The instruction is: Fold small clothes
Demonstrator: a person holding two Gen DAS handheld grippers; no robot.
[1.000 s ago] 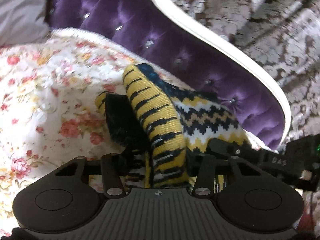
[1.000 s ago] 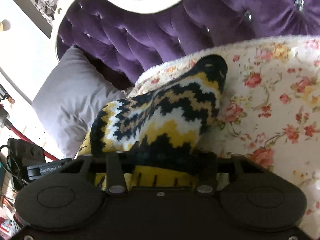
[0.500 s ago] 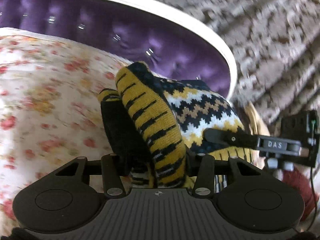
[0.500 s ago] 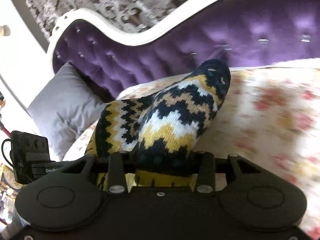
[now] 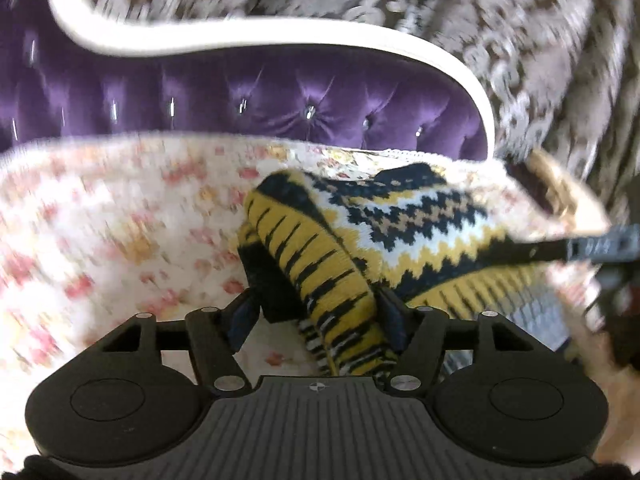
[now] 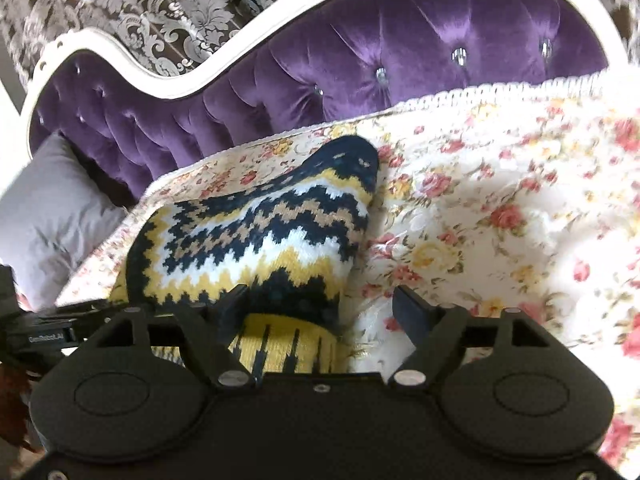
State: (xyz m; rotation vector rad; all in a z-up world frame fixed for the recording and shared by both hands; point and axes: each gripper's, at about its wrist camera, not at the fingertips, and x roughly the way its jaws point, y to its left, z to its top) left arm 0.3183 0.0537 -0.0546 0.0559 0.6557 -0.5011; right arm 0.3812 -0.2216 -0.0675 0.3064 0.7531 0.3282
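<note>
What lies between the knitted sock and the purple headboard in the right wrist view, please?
Only the floral bedspread: in the right wrist view it runs, otherwise bare, from the knitted sock to the purple headboard.

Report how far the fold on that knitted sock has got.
Done: the zigzag sock lies doubled over on the floral cover. In hand: both claws, left and right, are opening, cuff fabric between their fingers. Left: pull both claws clear and check the fold holds.

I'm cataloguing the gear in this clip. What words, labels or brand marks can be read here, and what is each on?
"GenRobot.AI": white print on the left gripper, at the left edge of the right wrist view.
White lettering on the right gripper, in the left wrist view: too blurred to read.
Sock, floral blanket, headboard: no text.
</note>
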